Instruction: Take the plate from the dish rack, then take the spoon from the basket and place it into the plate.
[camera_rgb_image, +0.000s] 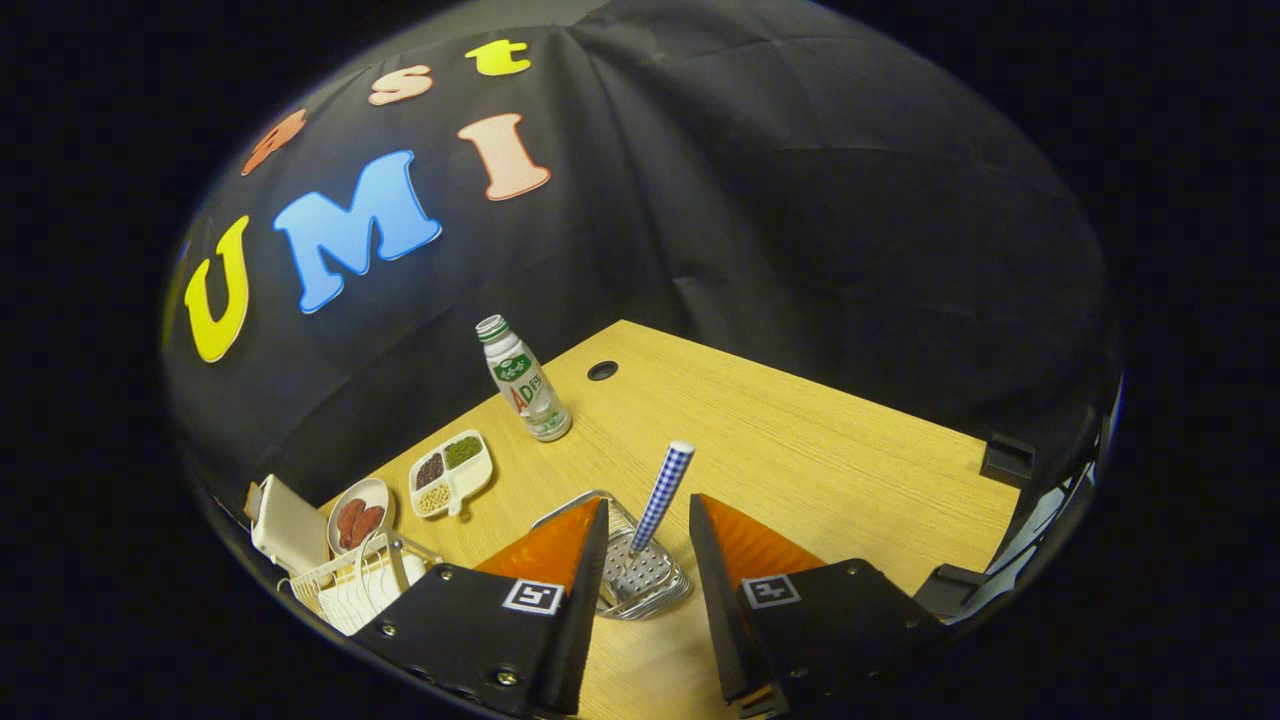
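Observation:
A spoon with a blue-and-white checked handle (666, 487) stands tilted in a perforated metal basket (640, 580) on the wooden table. My gripper (648, 503) is open, and the basket and the spoon handle sit in the gap between the fingers. Neither finger touches the handle. Left of the left finger is a white wire dish rack (345, 590), partly cut off. Something white, perhaps the plate (362, 598), lies inside it, but I cannot make out its shape.
A green-capped white bottle (523, 380) stands beyond the basket. A divided dish of beans (452, 472), a small plate of red food (360, 517) and a white box (288, 527) sit along the left wall. A cable hole (602, 370) marks the tabletop's far part.

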